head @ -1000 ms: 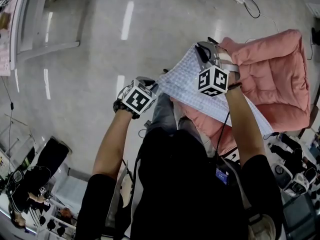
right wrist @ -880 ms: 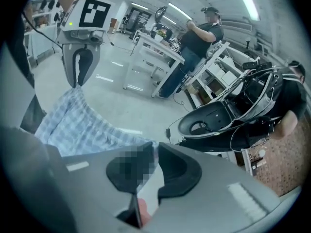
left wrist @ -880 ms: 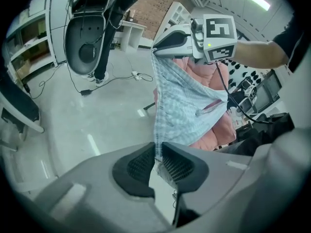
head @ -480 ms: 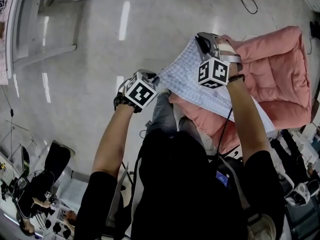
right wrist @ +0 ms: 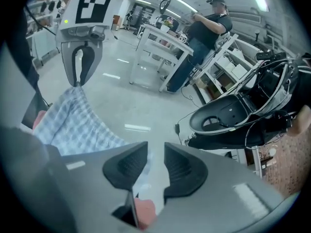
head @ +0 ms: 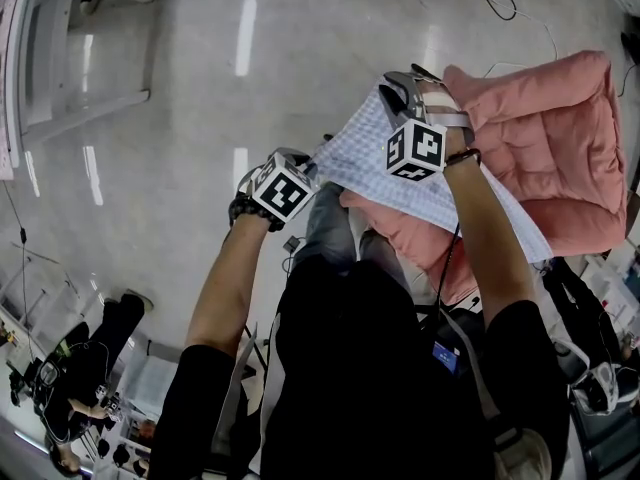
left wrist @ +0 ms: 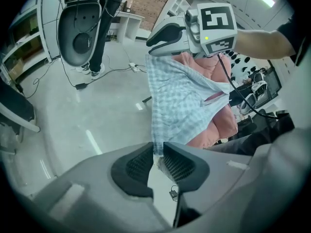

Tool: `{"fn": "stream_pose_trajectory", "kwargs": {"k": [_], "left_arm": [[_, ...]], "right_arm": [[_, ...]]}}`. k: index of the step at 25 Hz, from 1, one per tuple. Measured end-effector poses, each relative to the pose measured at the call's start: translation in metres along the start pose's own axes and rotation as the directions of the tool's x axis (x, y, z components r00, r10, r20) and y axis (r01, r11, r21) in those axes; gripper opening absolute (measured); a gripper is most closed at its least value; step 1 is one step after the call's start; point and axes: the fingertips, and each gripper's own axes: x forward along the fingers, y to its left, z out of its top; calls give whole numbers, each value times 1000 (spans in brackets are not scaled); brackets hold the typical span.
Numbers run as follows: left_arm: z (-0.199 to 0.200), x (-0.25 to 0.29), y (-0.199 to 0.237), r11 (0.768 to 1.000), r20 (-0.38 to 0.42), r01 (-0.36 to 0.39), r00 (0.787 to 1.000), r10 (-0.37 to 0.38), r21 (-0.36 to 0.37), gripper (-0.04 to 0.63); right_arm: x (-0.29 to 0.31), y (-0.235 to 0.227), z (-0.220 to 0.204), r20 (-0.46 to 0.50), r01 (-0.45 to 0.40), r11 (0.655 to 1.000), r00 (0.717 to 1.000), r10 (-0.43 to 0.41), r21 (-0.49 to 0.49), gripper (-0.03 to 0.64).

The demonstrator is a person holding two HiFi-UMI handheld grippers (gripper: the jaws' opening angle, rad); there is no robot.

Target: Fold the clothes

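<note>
Nearest you, your left gripper (left wrist: 158,148) has its jaws drawn narrow on one corner of the pale blue checked cloth (left wrist: 182,101), and the fabric fills the slit between the ribbed pads. Your right gripper (right wrist: 155,152) is at the other top corner, but its jaws have just been opening. A plain gap shows between the pads, and the cloth's edge only lies along the pad on the left of that view (not pinched, as far as that view shows). The cloth hangs stretched between the two grippers in front of your body, up in the air. In the head view its lower part droops toward your right side, in front of the pink quilted cushion (head: 545,128) that lies below and beyond your right gripper. Past that is the glossy grey floor (head: 180,98). Farther off, in the right gripper view, white tables (right wrist: 160,40) stand with a person (right wrist: 206,25) beside them.
</note>
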Motion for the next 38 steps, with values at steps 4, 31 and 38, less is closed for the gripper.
{"fn": "stream_pose_trajectory", "kwargs": {"k": [4, 31, 38], "left_arm": [[-7, -2, 1, 999, -17, -29, 999, 29, 17, 94], [71, 43, -206, 885, -108, 65, 994, -16, 462, 95], [86, 94, -320, 844, -119, 84, 993, -24, 530, 95]], "right_arm": [[0, 7, 1, -11, -47, 999, 999, 47, 17, 178], [-212, 127, -224, -221, 247, 826, 963, -153, 507, 133], [-294, 209, -310, -274, 299, 754, 948, -163, 585, 129]]}}
